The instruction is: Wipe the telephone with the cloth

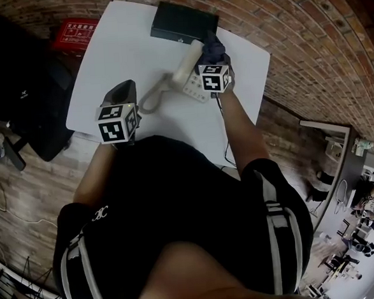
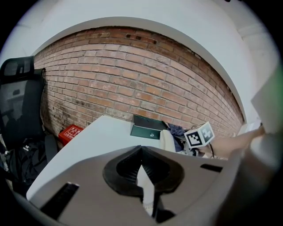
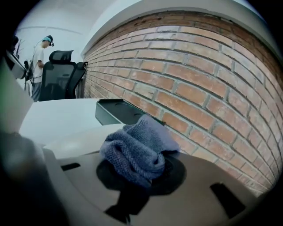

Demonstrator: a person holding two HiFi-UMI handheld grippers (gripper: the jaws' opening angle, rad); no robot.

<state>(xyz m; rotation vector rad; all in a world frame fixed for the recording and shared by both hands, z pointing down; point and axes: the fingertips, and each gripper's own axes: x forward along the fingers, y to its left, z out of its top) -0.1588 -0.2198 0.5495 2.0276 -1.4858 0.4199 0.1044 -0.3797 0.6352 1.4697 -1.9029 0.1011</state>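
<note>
1. Pinching a bunched wad of blue-grey cloth, my right claw is clamped on it, and the fabric bulges over both pads.
2. Open room is mostly on my left. The white tabletop runs bare from the telephone to its left edge.
3. Ahead it is tighter. A dark box sits at the far edge, and the brick wall is close behind it. The tabletop's right edge is also near my right claw.
4. The cream telephone lies right of the tabletop's middle, under my right claw. The cloth is at the far end of the handset, between it and the dark box. I cannot tell whether cloth and handset touch.
5. My left claw has its tips pressed together, with a pale sliver showing lower down between the pads. I cannot tell what that sliver is.
6. That claw hangs over the near left part of the tabletop, just beside the coiled cord. The telephone is off to its right.
</note>
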